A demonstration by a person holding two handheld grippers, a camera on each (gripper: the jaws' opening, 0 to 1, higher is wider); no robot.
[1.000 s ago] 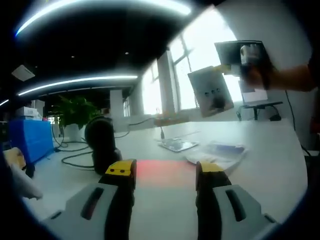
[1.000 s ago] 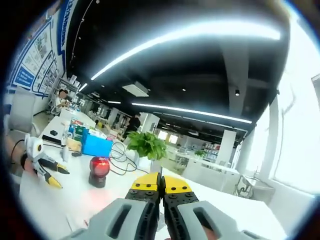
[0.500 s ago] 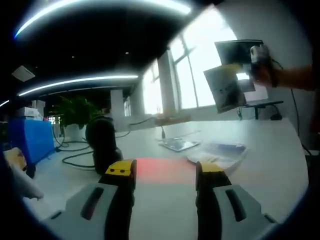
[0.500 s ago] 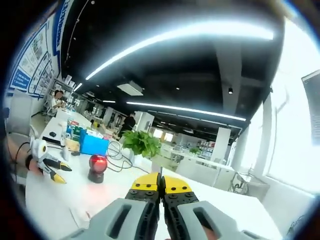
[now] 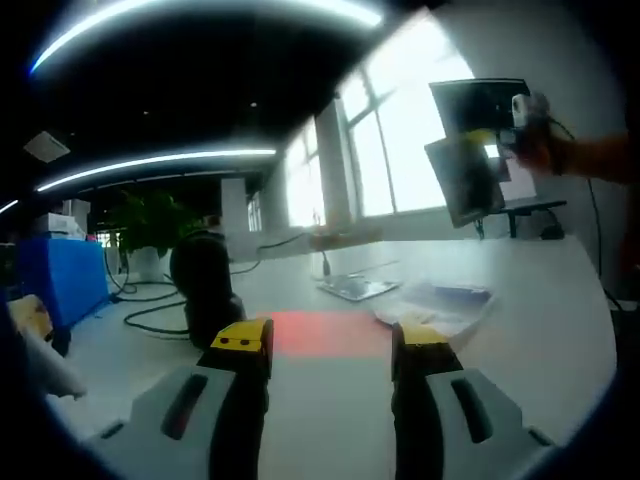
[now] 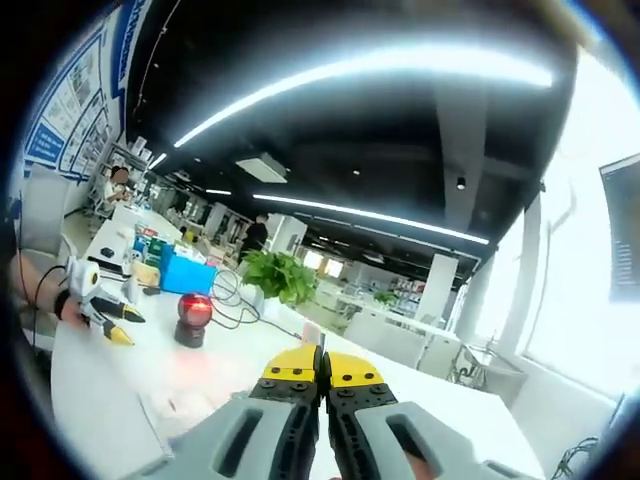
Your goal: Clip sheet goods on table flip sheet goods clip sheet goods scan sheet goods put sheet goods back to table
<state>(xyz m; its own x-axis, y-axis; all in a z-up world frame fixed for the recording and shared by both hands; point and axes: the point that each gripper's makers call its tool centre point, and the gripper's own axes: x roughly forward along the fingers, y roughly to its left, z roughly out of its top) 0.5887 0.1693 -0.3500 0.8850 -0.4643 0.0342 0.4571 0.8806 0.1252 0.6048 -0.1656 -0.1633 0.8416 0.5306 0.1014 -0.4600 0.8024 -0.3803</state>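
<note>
**Sheet goods held aloft by the right gripper, above the white surface**

Left gripper view: the sheet goods (image 5: 466, 180), a flat grey packet, hang in the air at about 2 o'clock, well above the white surface (image 5: 540, 340). The right gripper (image 5: 500, 135) pinches the packet at its upper edge, with a person's hand (image 5: 545, 150) behind it. Just beyond them stands a dark monitor (image 5: 478, 105) against bright windows. The left gripper (image 5: 330, 345) rises from 6 o'clock with its yellow-tipped fingers (image 5: 240, 340) spread wide apart and nothing between them. A red glow (image 5: 325, 335) lies on the surface between the fingertips. At 9 o'clock a black scanner (image 5: 205, 285) stands on the surface with cables beside it. Near 3 o'clock a loose pile of further flat packets (image 5: 435, 305) lies on the surface, and a flat dark device (image 5: 355, 288) lies just beside it toward the centre. A green plant (image 5: 150, 225) and a blue box (image 5: 60, 280) sit further off at 9 o'clock.

Right gripper view: the right gripper's fingers (image 6: 295, 370) are pressed together at 6 o'clock; the packet between them cannot be made out here. The scanner (image 6: 192, 318), lit red, stands at 8 o'clock. The left gripper (image 6: 112, 325) comes in at 9 o'clock, low over the surface. The plant (image 6: 280, 280) stands behind the scanner.
</note>
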